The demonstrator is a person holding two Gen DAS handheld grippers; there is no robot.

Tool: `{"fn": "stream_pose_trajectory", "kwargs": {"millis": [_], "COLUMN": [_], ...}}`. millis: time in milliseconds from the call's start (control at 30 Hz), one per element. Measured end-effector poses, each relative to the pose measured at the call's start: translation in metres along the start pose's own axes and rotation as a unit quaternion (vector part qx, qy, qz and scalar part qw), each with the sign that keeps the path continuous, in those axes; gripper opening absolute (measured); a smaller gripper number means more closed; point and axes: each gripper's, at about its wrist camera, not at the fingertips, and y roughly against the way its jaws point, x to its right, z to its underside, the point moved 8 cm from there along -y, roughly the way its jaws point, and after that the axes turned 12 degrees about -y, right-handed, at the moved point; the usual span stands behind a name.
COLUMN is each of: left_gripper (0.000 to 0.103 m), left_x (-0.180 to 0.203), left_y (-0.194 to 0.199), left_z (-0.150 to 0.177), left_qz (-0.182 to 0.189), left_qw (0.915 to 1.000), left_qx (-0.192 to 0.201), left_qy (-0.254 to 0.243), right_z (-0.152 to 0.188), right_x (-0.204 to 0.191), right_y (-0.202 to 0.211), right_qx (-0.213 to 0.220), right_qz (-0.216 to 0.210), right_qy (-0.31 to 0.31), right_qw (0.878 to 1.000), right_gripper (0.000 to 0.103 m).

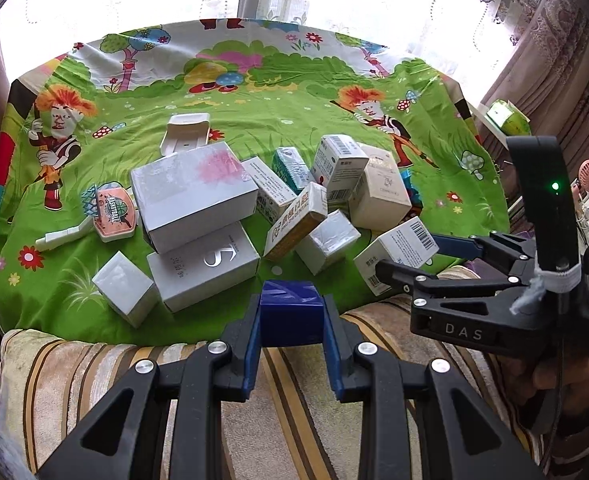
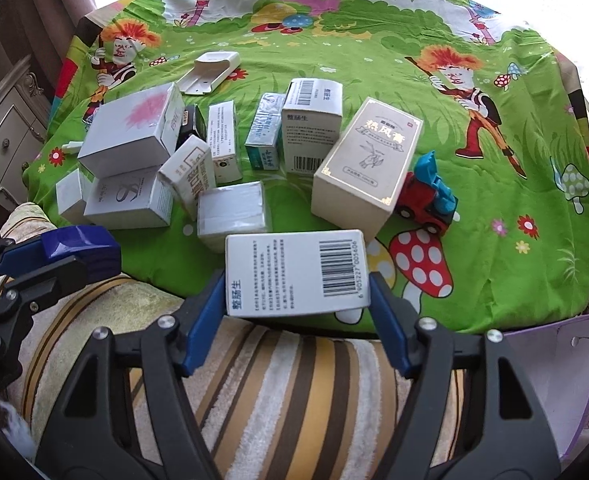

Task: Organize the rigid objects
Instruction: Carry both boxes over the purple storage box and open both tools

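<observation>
My left claw (image 1: 291,322) is clenched on a glossy dark-blue rigid block (image 1: 291,310), held clear above the striped cushion (image 1: 278,392). My right claw (image 2: 296,304) brackets a white barcoded cardboard carton (image 2: 294,272), both pads against its sides, so I judge it grasped. Beyond both claws, the remaining jumbled boxes wait on the green cartoon-print cloth (image 2: 494,240), 1 red-and-blue toy truck (image 2: 428,196) beside them.

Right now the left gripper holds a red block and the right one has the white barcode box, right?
Not quite. The block in the left gripper is blue, not red, as the left wrist view shows. The right gripper does have the white barcode box between its pads.
</observation>
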Motion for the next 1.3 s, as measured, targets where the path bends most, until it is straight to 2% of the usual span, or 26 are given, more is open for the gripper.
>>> {"fn": "stream_pose_trajectory", "kwargs": {"millis": [267,400,733,967,1033,1100,1167,1233,1300], "left_gripper": [0.028,0.028,0.028,0.029,0.031,0.04,0.054,0.06,0.061], "left_x": [0.057,0.098,0.203,0.251,0.261,0.265,0.262,0.256,0.251], "left_y": [0.005,0.001,-0.009,-0.021,-0.024,-0.029,-0.032,-0.031,-0.028], "left_z": [-0.02,-0.03,-0.053,-0.059,-0.061,-0.063,-0.063,-0.064,-0.064], "left_qz": [0.042,0.063,0.139,0.198,0.216,0.227,0.226,0.224,0.225], "left_qw": [0.9978,0.9938,0.9731,0.9587,0.954,0.9528,0.9557,0.9575,0.9569], "left_qx": [0.023,0.023,0.027,0.024,0.023,0.02,0.017,0.022,0.03], "left_qy": [-0.045,-0.089,-0.182,-0.202,-0.206,-0.201,-0.188,-0.18,-0.181], "right_z": [0.012,0.028,0.066,0.081,0.083,0.086,0.087,0.087,0.085], "right_x": [0.06,0.104,0.205,0.24,0.248,0.255,0.258,0.262,0.261], "right_y": [0.051,0.072,0.112,0.124,0.127,0.129,0.13,0.132,0.137], "right_qx": [0.068,0.084,0.105,0.104,0.108,0.11,0.111,0.121,0.153], "right_qz": [0.041,0.069,0.155,0.169,0.178,0.183,0.185,0.192,0.185], "right_qy": [-0.054,-0.086,-0.164,-0.208,-0.218,-0.229,-0.235,-0.241,-0.244], "right_qw": [0.995,0.99,0.968,0.958,0.954,0.95,0.948,0.944,0.94], "right_gripper": [0.072,0.072,0.072,0.073,0.073,0.074,0.075,0.083,0.092]}}
